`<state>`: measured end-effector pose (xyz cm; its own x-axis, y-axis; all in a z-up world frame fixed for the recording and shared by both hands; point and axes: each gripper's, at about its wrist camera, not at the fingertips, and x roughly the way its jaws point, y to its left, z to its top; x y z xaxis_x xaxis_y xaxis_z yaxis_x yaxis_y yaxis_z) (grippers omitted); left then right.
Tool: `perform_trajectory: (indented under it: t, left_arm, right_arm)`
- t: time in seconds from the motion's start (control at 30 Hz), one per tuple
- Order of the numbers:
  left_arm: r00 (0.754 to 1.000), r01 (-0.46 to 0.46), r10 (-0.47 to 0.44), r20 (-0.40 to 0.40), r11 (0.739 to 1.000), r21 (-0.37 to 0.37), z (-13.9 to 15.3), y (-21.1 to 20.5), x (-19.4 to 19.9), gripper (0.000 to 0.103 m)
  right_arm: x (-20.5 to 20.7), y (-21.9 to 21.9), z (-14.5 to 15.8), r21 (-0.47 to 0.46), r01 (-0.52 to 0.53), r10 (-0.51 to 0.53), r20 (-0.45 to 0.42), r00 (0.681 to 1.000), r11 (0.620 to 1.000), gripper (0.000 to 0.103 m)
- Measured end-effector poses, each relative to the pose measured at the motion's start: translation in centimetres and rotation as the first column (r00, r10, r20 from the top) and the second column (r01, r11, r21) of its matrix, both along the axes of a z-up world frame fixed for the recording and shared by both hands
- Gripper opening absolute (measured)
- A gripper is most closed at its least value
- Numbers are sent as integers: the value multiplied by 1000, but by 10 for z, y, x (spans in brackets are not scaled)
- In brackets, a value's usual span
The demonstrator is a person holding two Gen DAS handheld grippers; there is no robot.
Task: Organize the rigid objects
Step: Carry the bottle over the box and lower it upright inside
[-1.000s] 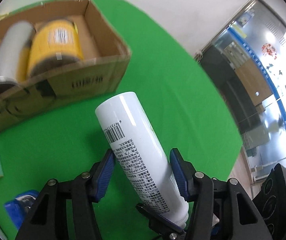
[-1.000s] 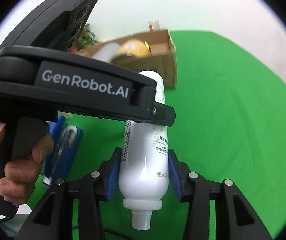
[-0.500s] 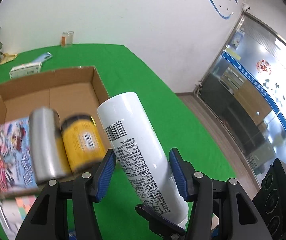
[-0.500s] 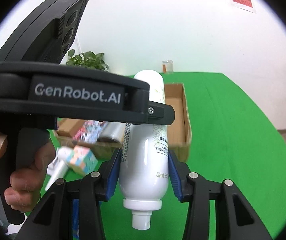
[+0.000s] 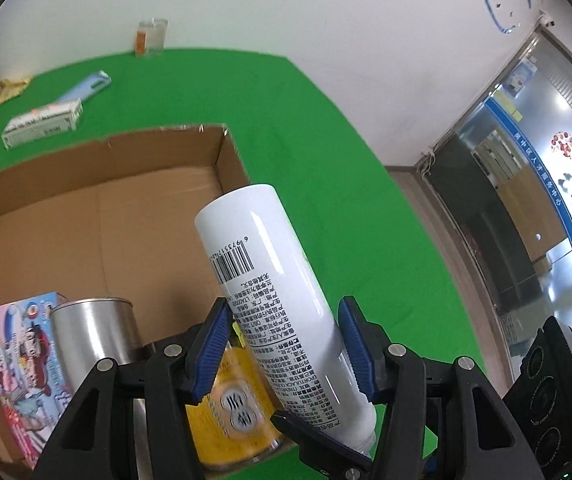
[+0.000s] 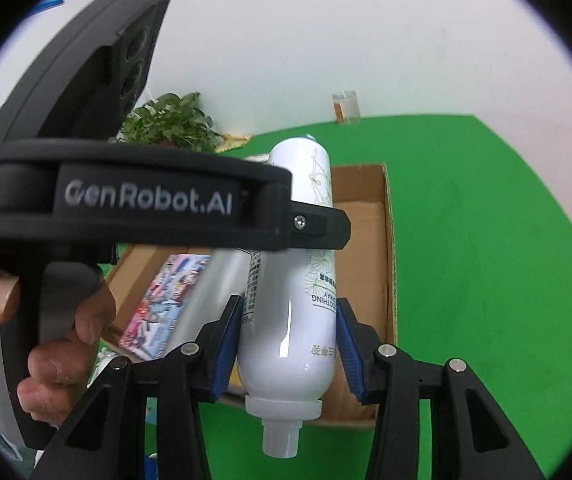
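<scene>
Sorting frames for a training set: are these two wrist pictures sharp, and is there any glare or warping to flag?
Left wrist view: white bottle sharp with a glare streak; yellow can soft; cardboard box edges bow from fisheye, black corners. Right wrist view: bottle sharp with highlights, left gripper crossing the frame with its lettering slightly blurred, picture box smeared.

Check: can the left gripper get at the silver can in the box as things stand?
Probably not. The left gripper is shut on the white spray bottle, as is the right gripper. The silver can lies uncovered in the cardboard box, but the jaws are occupied.
</scene>
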<state>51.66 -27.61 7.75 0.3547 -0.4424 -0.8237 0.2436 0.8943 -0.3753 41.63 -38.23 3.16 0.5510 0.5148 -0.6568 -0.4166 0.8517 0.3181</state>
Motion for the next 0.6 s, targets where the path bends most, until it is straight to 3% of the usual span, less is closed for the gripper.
perform_trajectory:
  t: [0.2, 0.27, 0.47, 0.6]
  left_arm:
    - [993, 49, -48, -110, 999, 11, -47, -16, 30, 50]
    - [990, 58, -60, -125, 998, -16, -58, -16, 34, 50]
    - [991, 63, -61, -122, 998, 16, -68, -19, 41, 50]
    - [992, 49, -45, -120, 998, 32, -70, -19, 36, 50]
  right_arm:
    - [9, -2, -44, -60, 54, -57, -45, 997, 997, 44]
    - [9, -9, -49, -36, 61, -64, -72, 995, 997, 46]
    - [-1, -5, -44, -111, 42, -50, -73, 996, 993, 49]
    - [-9, 4, -40, -85, 41, -46, -55, 997, 996, 49]
